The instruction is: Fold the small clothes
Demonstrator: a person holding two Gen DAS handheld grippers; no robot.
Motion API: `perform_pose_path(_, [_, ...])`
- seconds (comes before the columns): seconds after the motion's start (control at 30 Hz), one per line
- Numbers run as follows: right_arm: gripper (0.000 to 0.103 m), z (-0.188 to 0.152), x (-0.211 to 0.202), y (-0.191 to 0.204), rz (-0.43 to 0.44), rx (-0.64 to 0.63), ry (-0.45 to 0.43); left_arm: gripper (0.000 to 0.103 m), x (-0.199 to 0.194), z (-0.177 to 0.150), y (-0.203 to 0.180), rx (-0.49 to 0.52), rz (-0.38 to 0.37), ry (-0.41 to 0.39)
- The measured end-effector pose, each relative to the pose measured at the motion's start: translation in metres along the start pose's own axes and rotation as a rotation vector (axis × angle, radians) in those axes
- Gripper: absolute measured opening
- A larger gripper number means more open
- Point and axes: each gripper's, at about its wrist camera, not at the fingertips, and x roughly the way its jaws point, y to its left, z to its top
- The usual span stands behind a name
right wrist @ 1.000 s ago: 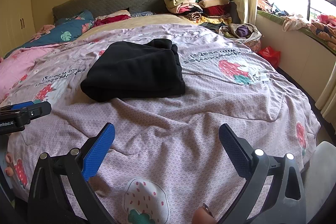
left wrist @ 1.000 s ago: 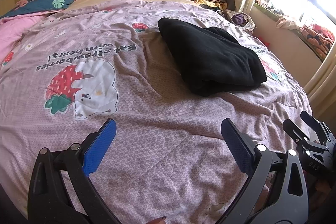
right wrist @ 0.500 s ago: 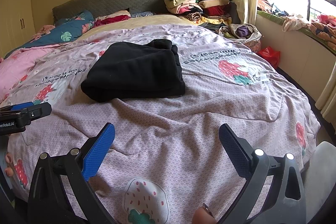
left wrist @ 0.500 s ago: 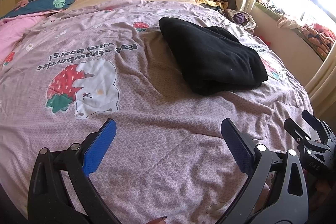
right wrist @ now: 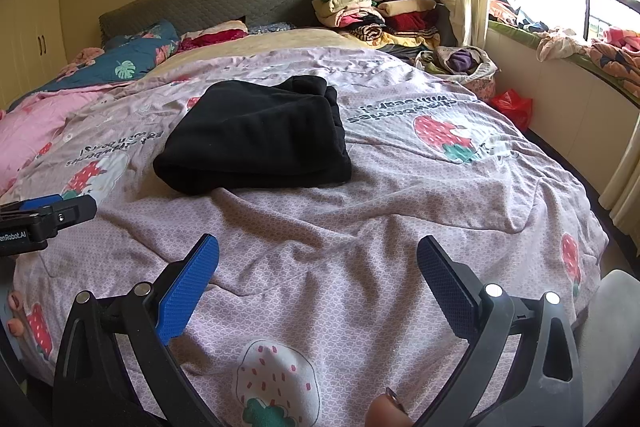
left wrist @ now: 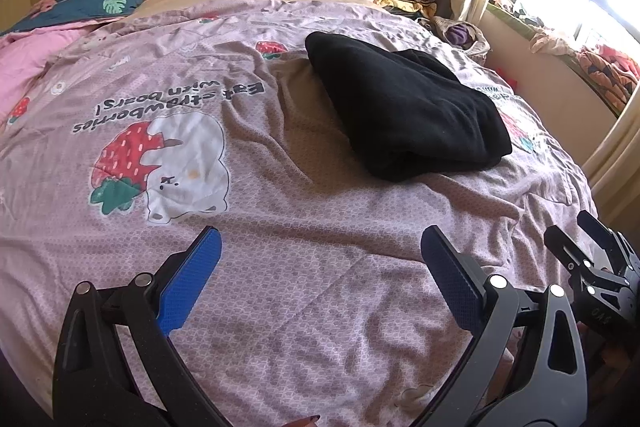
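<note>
A folded black garment (left wrist: 404, 111) lies on a pink strawberry-print duvet (left wrist: 304, 235) spread across the bed, a little toward the window side and well ahead of both tools; its folded edge faces the foot of the bed, and nothing touches it. The left gripper (left wrist: 320, 263) hovers low over the near part of the duvet with its blue-padded fingers (left wrist: 188, 283) spread wide and nothing between them; the right gripper (right wrist: 318, 267) hangs just beside it at the foot of the bed, likewise gaping wide and empty. Each tool shows at the edge of the other's view, the right one at the lower right of the left camera's picture. A bear-and-strawberry print (left wrist: 160, 167) with upside-down lettering sits on the duvet to the left of the garment; a stack of folded clothes (right wrist: 372, 11) rises at the head of the bed by the grey headboard (right wrist: 216, 3); a blue leaf-print quilt (right wrist: 120, 67) lies bunched at the far left; more laundry is strewn along the window sill (right wrist: 568, 43); a red bag (right wrist: 512, 107) sits on the floor below it.
</note>
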Motion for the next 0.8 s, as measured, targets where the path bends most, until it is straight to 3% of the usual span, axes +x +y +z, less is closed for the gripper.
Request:
perform_pose_path(0.17, [0.099,0.002,-0.002,-0.003,-0.011,0.008,-0.004,0.094,-0.001,0.000,0.001,-0.002,-0.002,-0.007])
perform_pose_path(0.37, [0.099,0.003,-0.008,-0.019,-0.045,0.064,-0.015,0.094,0.003,0.000,0.004,-0.003,0.051,-0.007])
perform_pose_path(0.5, [0.099,0.008,-0.020,-0.067,-0.144,0.182,-0.041,0.094,0.004,0.005,0.031,-0.059,0.064,-0.015])
perform_pose_path(0.6, [0.099,0.003,-0.032,-0.138,-0.294,0.325,-0.040,0.094,0.009,0.018,0.082,-0.131,0.153,-0.006])
perform_pose_path(0.67, [0.099,-0.008,-0.034,-0.194,-0.413,0.428,-0.007,0.094,0.011,0.027,0.141,-0.217,0.230,-0.001])
perform_pose_path(0.73, [0.099,-0.031,-0.035,-0.265,-0.609,0.534,0.068,0.094,0.011,0.034,0.197,-0.293,0.317,0.004])
perform_pose_path(0.8, [0.099,-0.062,-0.038,-0.333,-0.788,0.638,0.146,0.094,0.008,0.037,0.266,-0.374,0.465,0.008])
